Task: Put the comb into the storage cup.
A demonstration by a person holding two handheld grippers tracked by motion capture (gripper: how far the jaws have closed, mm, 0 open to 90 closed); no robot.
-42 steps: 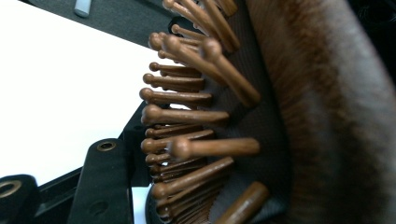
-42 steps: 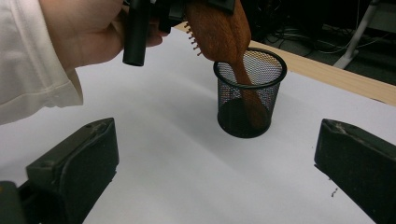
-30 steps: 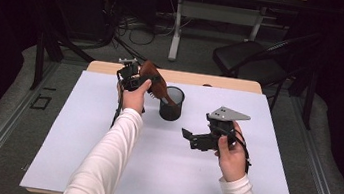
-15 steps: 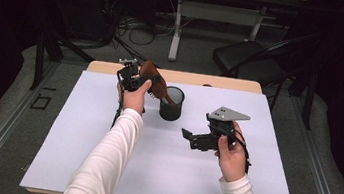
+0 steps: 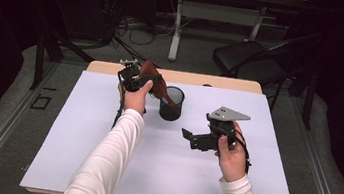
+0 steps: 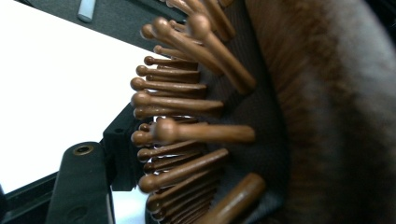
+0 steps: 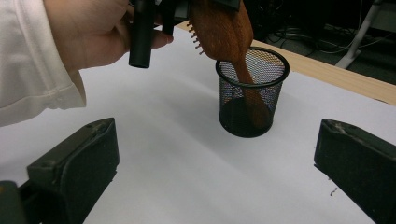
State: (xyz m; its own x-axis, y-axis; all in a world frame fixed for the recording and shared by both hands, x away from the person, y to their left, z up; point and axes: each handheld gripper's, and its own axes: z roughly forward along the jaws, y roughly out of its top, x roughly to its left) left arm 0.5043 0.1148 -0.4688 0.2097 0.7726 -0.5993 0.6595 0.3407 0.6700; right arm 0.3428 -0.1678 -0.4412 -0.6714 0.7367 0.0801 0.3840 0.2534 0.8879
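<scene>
The right tongs (image 5: 189, 136) sit nearest, held low over the white tabletop (image 5: 75, 165) in the person's right hand (image 5: 233, 155). In the right gripper view their two black jaws stand wide apart with nothing between them, aimed at the cup.

Farther back, near the middle of the tabletop, stands the cup (image 5: 171, 104): a black wire-mesh cylinder, open at the top, see-through enough to show the brush handle inside. The brush (image 7: 224, 28) is wooden, reddish-brown, with a broad paddle head and a handle that narrows. Its handle end is already down in the cup, resting near the bottom, and the head leans out over the rim toward the left hand (image 5: 134, 99).

The left tongs (image 5: 135, 77) are at the brush head. In the left gripper view the head's dark cushion and its rows of round-tipped wooden pins (image 6: 187, 130) lie right against the black jaw. The jaws have just been opening, and the head lies between them; whether the pads press on it I cannot tell.

The step in hand looks like the release, the brush having been stood in the cup. The next move, as I judge it, calls for letting the jaws clear the pins fully and then drawing the left tongs away without catching the head, since a snag could tip the light cup.
</scene>
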